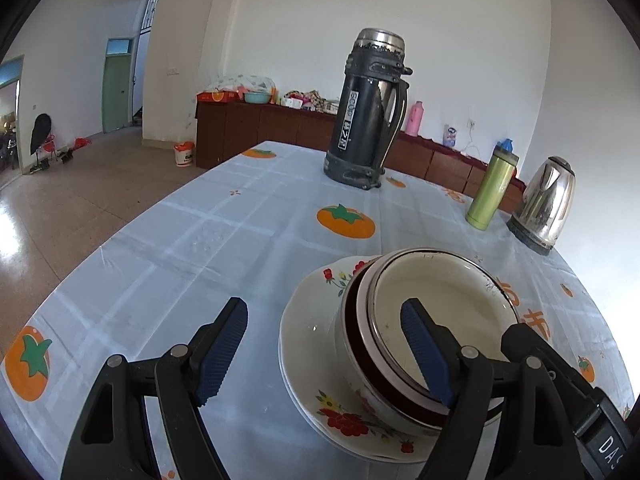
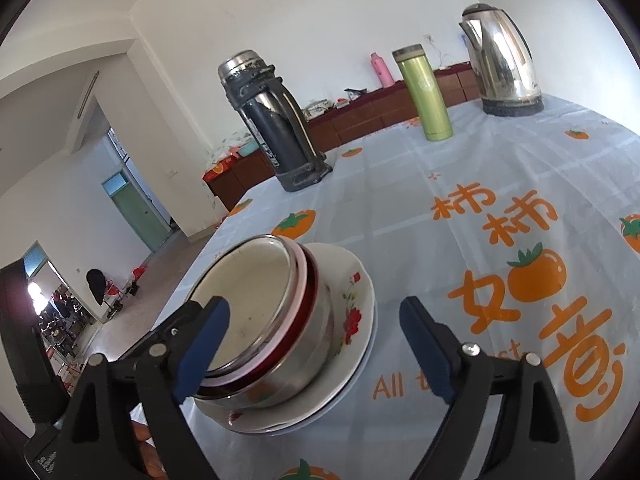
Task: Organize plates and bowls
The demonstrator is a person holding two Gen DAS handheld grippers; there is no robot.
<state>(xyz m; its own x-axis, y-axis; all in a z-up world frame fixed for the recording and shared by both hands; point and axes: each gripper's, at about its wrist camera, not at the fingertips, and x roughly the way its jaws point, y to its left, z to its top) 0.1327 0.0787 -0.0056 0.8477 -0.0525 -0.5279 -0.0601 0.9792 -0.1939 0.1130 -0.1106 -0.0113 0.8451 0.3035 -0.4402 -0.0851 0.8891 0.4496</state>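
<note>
We cannot see how many bowls [image 1: 404, 344] are nested, since only their rims show and the right pad of the left tongs [image 1: 324, 354] covers part of the inner one, while the bowls hide the middle of the plates [image 1: 308, 332] and leave only edges, so their count stays unclear too. The arms of both the left tongs and the right tongs [image 2: 308, 350] run out of the bottom edge, as does the near part of the surface [image 2: 480, 184]. The clutter on the far sideboard [image 1: 256, 120] is too small to tell apart.
</note>
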